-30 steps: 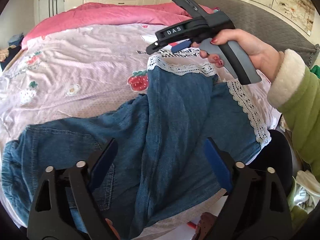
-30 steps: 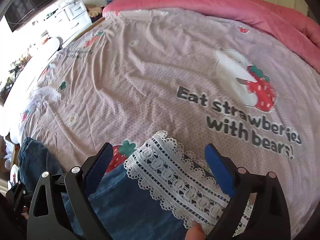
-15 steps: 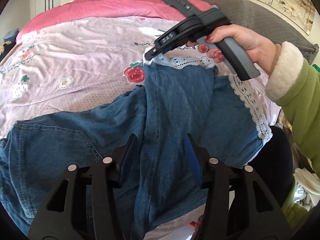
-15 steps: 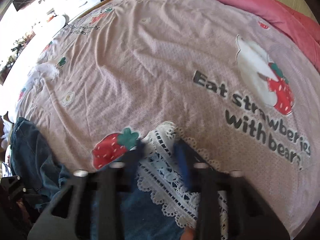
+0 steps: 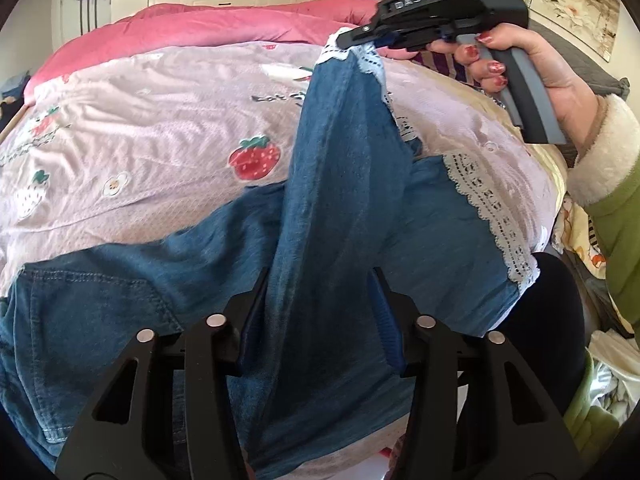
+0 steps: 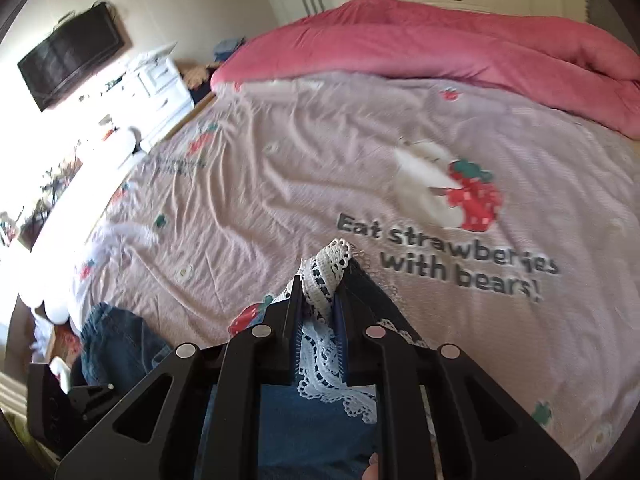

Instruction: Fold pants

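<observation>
the bedsheet (image 6: pixel 280 184) reads "eat strawberries with bears!" in dark letters, and the right hand-held gripper (image 5: pixel 362 38) carries a white "das" label on its body. its jaws are closing on the lace hem (image 6: pixel 326 276) of the denim pants (image 5: pixel 332 208), lifting that leg off the bed. the left hand-held gripper (image 5: pixel 318 320) is closing around the same raised leg lower down.

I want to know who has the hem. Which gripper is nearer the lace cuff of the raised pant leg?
Right. The right gripper is closing on the lace cuff, lace between its jaws. The left gripper is closing far down that leg, around denim.
</observation>
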